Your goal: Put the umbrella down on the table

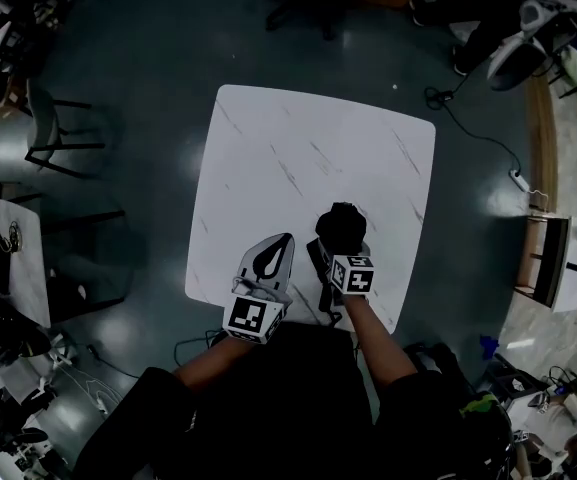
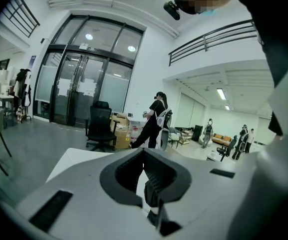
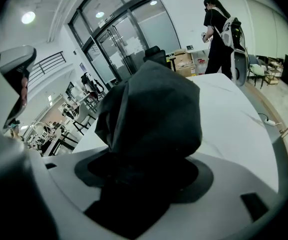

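White marble table (image 1: 308,148), grey floor (image 1: 168,48); right gripper (image 1: 344,252) clamps umbrella (image 1: 340,224), left gripper (image 1: 279,245) seemingly closed, empty

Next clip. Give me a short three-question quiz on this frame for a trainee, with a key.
1. True or false: the left gripper holds the umbrella.
2. The table top is: A) dark wood, B) white with thin dark veins, C) clear glass.
3. Fill in: the umbrella's fabric is ____ in colour.
Key: 1 false, the right gripper is shut on it and the left holds nothing; 2 B; 3 black.
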Demonstrator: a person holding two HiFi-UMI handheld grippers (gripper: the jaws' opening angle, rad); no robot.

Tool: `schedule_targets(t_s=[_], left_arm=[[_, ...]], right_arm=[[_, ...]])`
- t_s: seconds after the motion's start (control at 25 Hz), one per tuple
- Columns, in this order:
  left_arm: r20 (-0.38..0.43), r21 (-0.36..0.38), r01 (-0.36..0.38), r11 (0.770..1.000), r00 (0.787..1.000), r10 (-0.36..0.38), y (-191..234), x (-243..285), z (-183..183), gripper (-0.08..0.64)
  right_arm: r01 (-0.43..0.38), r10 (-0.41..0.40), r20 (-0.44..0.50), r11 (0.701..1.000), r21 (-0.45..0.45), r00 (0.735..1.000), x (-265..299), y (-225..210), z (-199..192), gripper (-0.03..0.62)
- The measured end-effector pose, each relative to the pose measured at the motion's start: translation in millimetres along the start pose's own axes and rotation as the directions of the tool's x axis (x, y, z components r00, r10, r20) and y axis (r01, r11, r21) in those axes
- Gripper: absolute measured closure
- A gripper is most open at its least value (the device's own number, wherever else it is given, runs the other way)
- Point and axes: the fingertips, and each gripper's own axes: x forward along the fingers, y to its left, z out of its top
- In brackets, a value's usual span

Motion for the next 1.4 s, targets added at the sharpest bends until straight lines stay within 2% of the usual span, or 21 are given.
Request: schedule_targets(t_s=[0.12, 0.24, 0.4, 0.76, 1.0, 1.16, 1.4], left_arm=[[0.008, 0.000, -0.002, 1.000, 1.000, 0.002, 2, -2, 2, 0.552], [0.040, 0.022, -0.029, 0.999, 0.999, 0.029, 7, -7, 9, 0.552], [0.018, 0.035, -0.037, 0.999, 0.999, 0.036, 12, -10, 8, 0.552], [0.026, 0.011, -0.033, 0.999, 0.999, 0.032, 18, -17, 10, 0.552], [0.025, -0.009, -0.034, 0.999, 0.999, 0.034, 27, -28, 8, 0.552], [0.031, -0.008, -0.007, 1.000, 0.999, 0.007, 27, -36, 7, 0.553], [0.056, -0.004, 0.043, 0.999, 0.998, -0.042, 20, -51, 9, 0.553]], right_arm=[[0.019, -0.018, -0.018, 0.998, 0.053, 1.000, 5, -7, -7, 0.258], [0.034, -0.031, -0.046, 0.998, 0.059, 0.998, 13, -10, -15, 0.256], [0.054, -0.048, -0.087, 0.996, 0.071, 0.995, 22, -15, -27, 0.255], [0.112, -0.101, -0.107, 0.988, 0.109, 0.989, 29, -25, -31, 0.245], [0.114, -0.103, -0.107, 0.988, 0.104, 0.989, 23, -20, -33, 0.238], [0.139, -0.134, -0.060, 0.987, 0.083, 0.989, 3, -13, -22, 0.238], [0.132, -0.135, 0.027, 0.987, 0.090, 0.991, -33, 12, -14, 0.238]])
